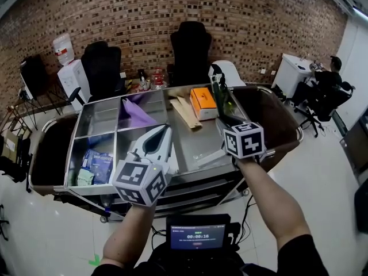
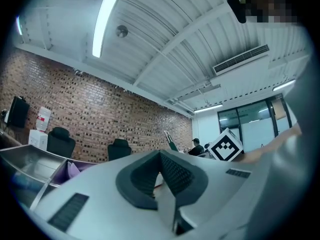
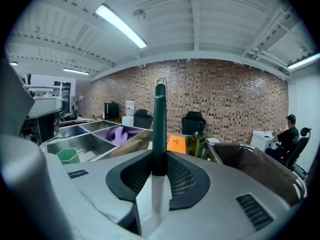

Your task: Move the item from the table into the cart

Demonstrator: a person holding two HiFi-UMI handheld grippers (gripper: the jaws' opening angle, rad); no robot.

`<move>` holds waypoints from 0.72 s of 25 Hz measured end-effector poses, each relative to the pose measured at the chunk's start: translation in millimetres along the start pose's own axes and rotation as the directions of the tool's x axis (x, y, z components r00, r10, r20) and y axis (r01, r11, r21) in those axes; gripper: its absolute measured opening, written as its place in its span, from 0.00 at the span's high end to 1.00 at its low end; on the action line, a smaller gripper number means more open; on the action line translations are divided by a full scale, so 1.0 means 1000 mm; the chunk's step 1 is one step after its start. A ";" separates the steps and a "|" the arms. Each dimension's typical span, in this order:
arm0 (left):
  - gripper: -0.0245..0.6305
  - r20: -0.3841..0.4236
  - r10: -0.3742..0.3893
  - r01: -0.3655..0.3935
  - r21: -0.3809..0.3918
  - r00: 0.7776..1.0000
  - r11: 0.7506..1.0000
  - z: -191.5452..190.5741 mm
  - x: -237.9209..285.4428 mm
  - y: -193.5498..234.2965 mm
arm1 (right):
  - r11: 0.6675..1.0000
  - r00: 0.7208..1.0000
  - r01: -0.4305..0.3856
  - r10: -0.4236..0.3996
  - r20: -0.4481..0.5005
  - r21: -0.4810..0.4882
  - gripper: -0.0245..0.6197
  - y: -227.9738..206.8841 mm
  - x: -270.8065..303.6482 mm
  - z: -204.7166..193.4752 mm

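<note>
Dark pads of the right gripper are clamping a slender tool between them. The tool's dark green handle is rising upright out of the jaws, with a small metal loop at its top, and its white lower part is running down behind the pads. This gripper is hovering over the steel cart; whether the tool is touching the tray cannot be told. The left gripper, to the right gripper's left, is also hovering over the cart, its jaws pressing together with nothing between them.

Just beyond the right gripper, a bottle is standing beside an orange box. Ahead of the left gripper, a purple cloth is lying in a far compartment. Left of that gripper, blue packets are sitting in a near compartment. Well beyond both grippers, black chairs are standing against a brick wall.
</note>
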State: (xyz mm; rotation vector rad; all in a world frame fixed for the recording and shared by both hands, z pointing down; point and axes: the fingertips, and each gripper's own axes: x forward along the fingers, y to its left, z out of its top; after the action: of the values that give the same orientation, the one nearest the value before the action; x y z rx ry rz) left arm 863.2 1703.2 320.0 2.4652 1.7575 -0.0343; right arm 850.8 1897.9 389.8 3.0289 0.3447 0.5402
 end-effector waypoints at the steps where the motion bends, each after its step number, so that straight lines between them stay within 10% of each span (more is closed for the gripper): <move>1: 0.96 0.001 -0.002 0.002 0.000 1.000 1.000 0.001 -0.001 0.000 | 1.000 1.000 -0.004 0.005 -0.005 0.028 0.85 0.000 0.001 -0.001; 18: 0.96 -0.014 -0.020 0.020 -0.002 1.000 1.000 -0.008 0.003 0.002 | 0.988 0.956 -0.049 0.088 -0.279 0.144 0.85 -0.003 0.031 -0.070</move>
State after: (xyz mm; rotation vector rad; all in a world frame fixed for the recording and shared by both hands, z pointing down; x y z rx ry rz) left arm 866.1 1706.1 327.6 2.4530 1.7863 -0.0181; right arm 854.4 1908.2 466.0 3.1015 0.2993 1.0037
